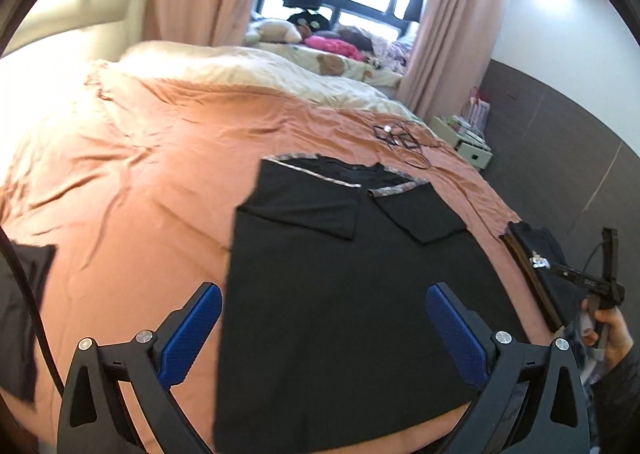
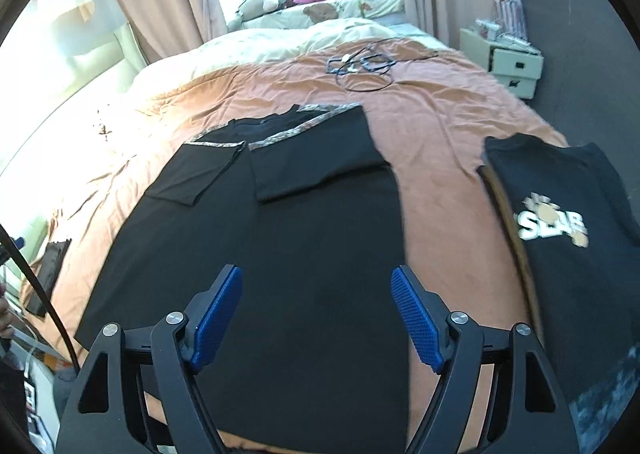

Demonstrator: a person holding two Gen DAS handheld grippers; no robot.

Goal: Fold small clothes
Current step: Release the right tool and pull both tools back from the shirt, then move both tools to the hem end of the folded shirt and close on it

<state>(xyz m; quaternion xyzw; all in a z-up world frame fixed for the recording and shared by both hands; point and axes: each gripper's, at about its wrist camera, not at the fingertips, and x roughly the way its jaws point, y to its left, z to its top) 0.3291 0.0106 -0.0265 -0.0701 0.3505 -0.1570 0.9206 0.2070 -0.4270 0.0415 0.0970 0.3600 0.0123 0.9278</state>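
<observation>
A black T-shirt (image 1: 340,294) lies flat on the orange bedspread (image 1: 140,182), both sleeves folded in over its chest, patterned trim along the shoulders. My left gripper (image 1: 324,322) hovers over its lower half, jaws wide open, nothing between the blue pads. The same black T-shirt (image 2: 280,246) fills the right wrist view, and my right gripper (image 2: 318,310) stands open above its lower part, holding nothing. The right gripper's frame and the hand on it (image 1: 608,330) show at the left view's right edge.
A folded dark shirt with a white print (image 2: 560,234) sits on the bed's right side. Black cables (image 2: 360,66) lie farther up the bedspread (image 2: 440,126). A white bedside drawer unit (image 2: 508,62) stands by the grey wall. A dark cloth (image 1: 24,306) lies at the left.
</observation>
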